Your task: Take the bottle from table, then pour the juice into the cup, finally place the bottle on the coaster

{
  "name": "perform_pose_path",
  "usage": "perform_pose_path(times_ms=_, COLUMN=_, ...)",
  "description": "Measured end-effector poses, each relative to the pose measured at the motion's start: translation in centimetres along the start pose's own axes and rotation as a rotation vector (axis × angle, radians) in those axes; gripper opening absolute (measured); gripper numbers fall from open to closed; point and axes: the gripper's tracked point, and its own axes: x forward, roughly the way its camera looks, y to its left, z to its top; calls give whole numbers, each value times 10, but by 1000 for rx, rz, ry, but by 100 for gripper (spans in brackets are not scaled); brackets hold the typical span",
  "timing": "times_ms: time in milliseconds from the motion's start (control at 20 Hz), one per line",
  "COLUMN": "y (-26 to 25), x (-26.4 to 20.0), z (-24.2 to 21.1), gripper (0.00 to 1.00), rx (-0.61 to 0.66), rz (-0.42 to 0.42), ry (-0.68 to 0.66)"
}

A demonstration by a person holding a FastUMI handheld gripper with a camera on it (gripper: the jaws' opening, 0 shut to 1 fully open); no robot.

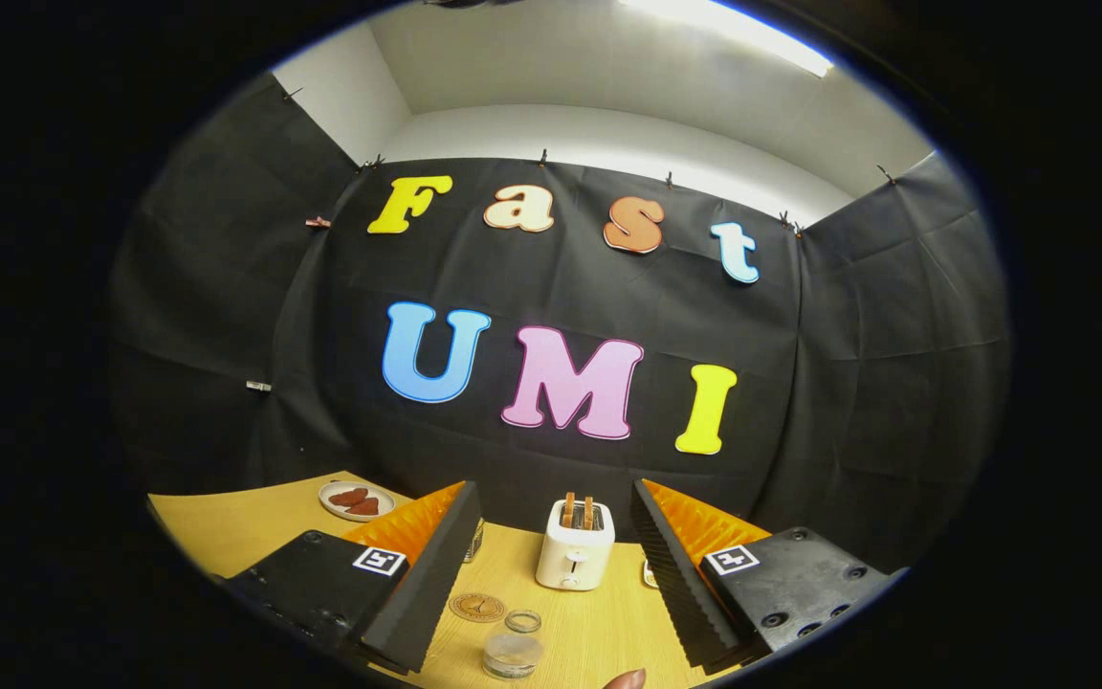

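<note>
My gripper point(554, 498) is open, its two fingers spread wide above the wooden table point(599, 632). Low between the fingers, close to me, stands a clear container with a pale top point(511, 655), which looks like the bottle seen from above. Just beyond it is a small clear glass cup point(523, 621). A round wooden coaster point(477, 607) lies flat to the left of the cup, near the left finger. Nothing is held between the fingers.
A white toaster point(575, 557) with two slices in it stands further ahead between the fingers. A plate with reddish pieces point(357, 500) sits at the far left. A can-like object point(474, 542) peeks from behind the left finger. A person's fingertip point(626, 679) shows nearest to me.
</note>
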Motion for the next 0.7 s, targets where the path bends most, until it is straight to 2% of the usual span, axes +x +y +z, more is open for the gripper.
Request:
perform_pose_path(times_ms=200, y=6, x=-3, z=-36, gripper=97, rx=35, rz=13, ry=32)
perform_pose_path(times_ms=450, y=10, x=-5, z=-102, gripper=97, rx=94, rz=31, ry=106)
perform_pose_path(times_ms=700, y=14, x=-5, z=-168, gripper=97, rx=89, rz=56, ry=172)
